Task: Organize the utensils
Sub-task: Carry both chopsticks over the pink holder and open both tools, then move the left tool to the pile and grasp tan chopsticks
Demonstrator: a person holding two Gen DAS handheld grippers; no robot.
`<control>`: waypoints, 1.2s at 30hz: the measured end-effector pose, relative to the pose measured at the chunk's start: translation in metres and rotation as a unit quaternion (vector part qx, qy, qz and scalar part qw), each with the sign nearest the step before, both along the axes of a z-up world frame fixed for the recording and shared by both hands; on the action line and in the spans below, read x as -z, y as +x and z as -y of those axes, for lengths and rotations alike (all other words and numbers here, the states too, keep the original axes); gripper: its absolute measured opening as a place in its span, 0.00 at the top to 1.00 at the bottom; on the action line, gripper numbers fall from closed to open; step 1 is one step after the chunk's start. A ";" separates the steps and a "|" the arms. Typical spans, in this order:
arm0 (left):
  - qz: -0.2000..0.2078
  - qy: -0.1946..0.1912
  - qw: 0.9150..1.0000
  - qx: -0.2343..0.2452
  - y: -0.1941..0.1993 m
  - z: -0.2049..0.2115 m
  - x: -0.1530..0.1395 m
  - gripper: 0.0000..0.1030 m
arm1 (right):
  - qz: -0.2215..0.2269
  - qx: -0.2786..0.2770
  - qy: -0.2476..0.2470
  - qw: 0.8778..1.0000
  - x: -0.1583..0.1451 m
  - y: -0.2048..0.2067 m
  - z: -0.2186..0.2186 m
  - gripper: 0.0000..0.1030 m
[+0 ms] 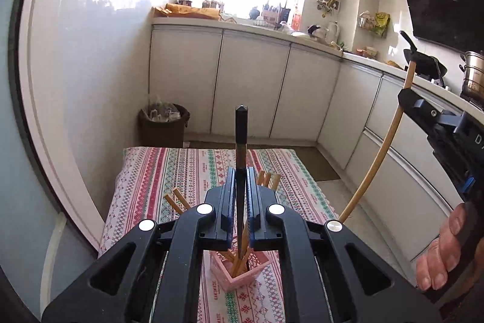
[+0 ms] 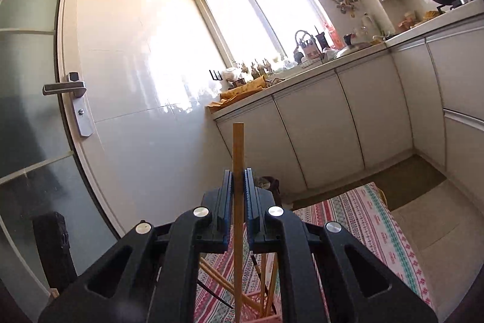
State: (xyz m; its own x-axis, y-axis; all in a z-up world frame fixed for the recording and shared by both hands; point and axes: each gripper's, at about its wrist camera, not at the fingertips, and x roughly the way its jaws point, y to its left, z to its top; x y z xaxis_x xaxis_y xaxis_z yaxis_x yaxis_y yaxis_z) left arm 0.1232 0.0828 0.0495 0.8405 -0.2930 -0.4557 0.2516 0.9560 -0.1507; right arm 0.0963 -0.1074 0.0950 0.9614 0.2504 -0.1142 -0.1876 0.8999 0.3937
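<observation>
Two grippers are up over a small desk [image 1: 157,171] draped in a striped, patterned cloth, standing in a kitchen with white cabinets [image 1: 251,87] along the far wall and a bright window behind them. A dark bin [image 1: 163,124] sits on the floor in the corner beyond the desk. On the cloth, low in the left wrist view, stands a pink slotted holder [image 1: 242,274] with several bamboo chopsticks [image 1: 234,262] leaning in it; more bamboo chopsticks stick out at either side behind the fingers. The left gripper [image 1: 241,180] has its fingers clamped on a dark chopstick [image 1: 241,129], which stands upright between the pads with its black tip well above them and its lower end reaching down toward the holder. The right gripper [image 2: 238,186] has its fingers closed on a light bamboo chopstick [image 2: 238,147], also upright, its squared top above the pads and its shaft running down past them to the bottom edge of that view, over the pink holder and the leaning sticks. In the left wrist view the right gripper appears at the right edge, held by a hand [image 1: 444,253], with the bamboo stick curving down from it by the lens.
</observation>
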 end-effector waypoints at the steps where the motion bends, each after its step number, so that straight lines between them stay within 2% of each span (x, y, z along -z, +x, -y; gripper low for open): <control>1: -0.015 -0.005 1.000 0.003 0.008 0.002 0.011 0.94 | 0.002 0.000 -0.003 1.000 0.008 0.006 -0.003 0.92; 2: -0.030 -0.007 0.999 0.009 0.015 0.004 0.022 0.93 | 0.003 0.001 -0.008 1.000 0.015 0.012 -0.006 0.92; 5: -0.074 0.046 0.996 0.005 0.023 0.014 0.050 0.88 | -0.003 0.001 -0.017 1.000 0.035 0.027 -0.011 0.92; 6: -0.071 0.045 0.996 0.006 0.021 0.012 0.049 0.80 | -0.005 0.000 -0.019 1.000 0.041 0.030 -0.012 0.92; 9: -0.040 0.020 0.999 -0.007 0.007 -0.006 0.029 0.71 | -0.008 0.002 -0.025 1.000 0.052 0.037 -0.016 0.92; 10: -0.027 0.011 0.999 -0.014 0.001 -0.012 0.022 0.63 | -0.009 0.002 -0.026 1.000 0.054 0.039 -0.018 0.93; 12: -0.003 -0.008 1.000 -0.030 -0.009 -0.025 0.006 0.54 | -0.011 -0.001 -0.028 1.000 0.056 0.042 -0.022 0.92; 15: 0.014 -0.020 0.999 -0.044 -0.017 -0.036 -0.005 0.52 | -0.008 -0.004 -0.040 0.999 0.062 0.046 -0.034 0.92; 20: 0.008 -0.021 0.998 -0.054 -0.016 -0.044 -0.006 0.52 | -0.020 -0.016 -0.070 0.997 0.084 0.049 -0.052 0.90; 21: 0.006 -0.022 0.998 -0.055 -0.013 -0.045 -0.007 0.52 | -0.024 -0.013 -0.076 0.997 0.087 0.048 -0.054 0.86; 22: 0.005 -0.022 0.998 -0.054 -0.014 -0.046 -0.007 0.52 | -0.028 -0.011 -0.079 0.996 0.088 0.046 -0.055 0.71; 23: 0.005 -0.022 0.998 -0.053 -0.013 -0.045 -0.007 0.52 | -0.029 -0.007 -0.079 0.996 0.089 0.042 -0.054 0.61; 29: -0.001 -0.021 0.999 -0.041 -0.015 -0.040 -0.008 0.50 | -0.017 0.029 -0.073 0.997 0.063 0.010 -0.031 0.34; 33: -0.008 -0.014 0.999 -0.032 -0.020 -0.031 -0.007 0.43 | -0.025 0.049 -0.094 0.994 0.051 -0.013 -0.019 0.26; 35: -0.013 -0.010 0.999 -0.029 -0.023 -0.026 -0.006 0.37 | -0.035 0.062 -0.098 0.993 0.049 -0.024 -0.014 0.15; 36: -0.015 -0.009 0.999 -0.029 -0.025 -0.024 -0.005 0.32 | -0.040 0.064 -0.098 0.992 0.049 -0.029 -0.012 0.14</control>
